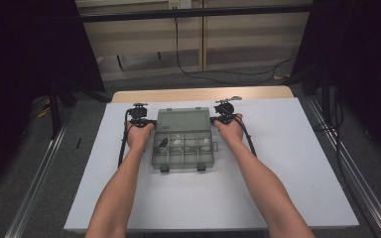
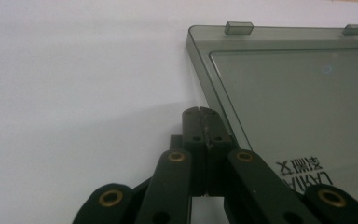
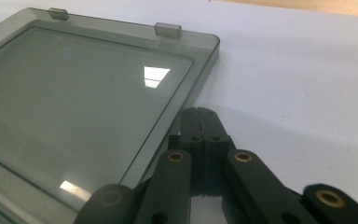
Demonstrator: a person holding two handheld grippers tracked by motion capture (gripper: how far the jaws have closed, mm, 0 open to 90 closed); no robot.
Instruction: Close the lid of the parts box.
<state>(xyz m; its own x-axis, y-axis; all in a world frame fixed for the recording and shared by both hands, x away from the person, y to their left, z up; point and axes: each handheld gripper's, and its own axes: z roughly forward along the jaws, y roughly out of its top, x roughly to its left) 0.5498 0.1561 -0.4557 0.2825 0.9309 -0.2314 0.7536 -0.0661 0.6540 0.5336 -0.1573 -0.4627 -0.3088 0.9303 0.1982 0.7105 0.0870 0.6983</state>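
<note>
Two claws, L (image 1: 140,106) & R (image 1: 224,105), both closed w/ nothing gripped, flank open smoky organizer box (image 1: 182,139).

Bare forearms, black left gripper (image 2: 199,112), right gripper (image 3: 200,112), brass-ringed links, trailing black cables

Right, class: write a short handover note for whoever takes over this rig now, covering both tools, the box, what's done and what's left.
Left tool: shut, holding nothing, tips at the left edge of the open lid.
Right tool: shut, holding nothing, tips at the lid's right edge.
Compartment box: mid-table on the white sheet, lid laid back flat, latches facing the person, a few small parts inside.
Done: box stands open.
Left: probably closing or shifting it; the lid is not gripped.
</note>
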